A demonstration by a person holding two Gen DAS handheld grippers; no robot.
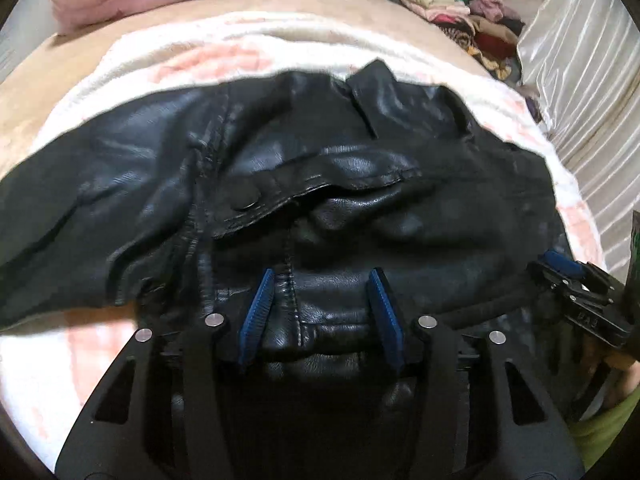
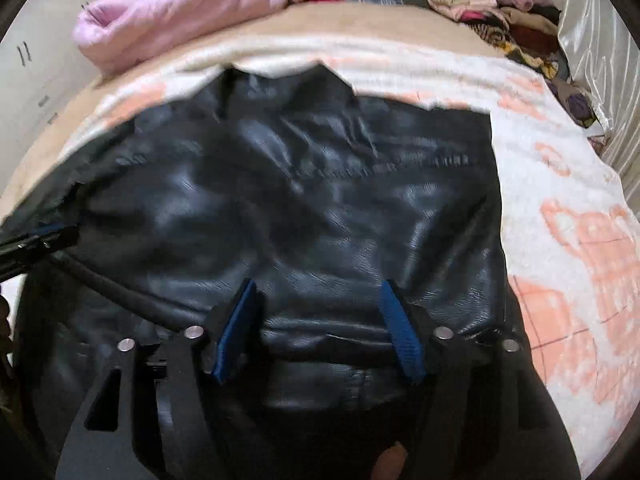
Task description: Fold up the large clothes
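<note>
A black leather jacket [image 1: 320,168] lies spread on a white and pink blanket [image 1: 224,56] on a bed. Its collar and a snap strap show in the left wrist view. My left gripper [image 1: 322,280] is open, its blue pads straddling the jacket's near hem by a seam. My right gripper [image 2: 318,288] is open over the jacket [image 2: 304,184] at its near edge, holding nothing. The right gripper also shows at the right edge of the left wrist view [image 1: 560,264]. The left gripper shows at the left edge of the right wrist view [image 2: 40,236].
A pink quilted bundle [image 2: 176,12] lies at the far left of the bed. A pile of folded clothes [image 2: 492,8] sits at the far right. A shiny white curtain [image 1: 580,72] hangs at the right side.
</note>
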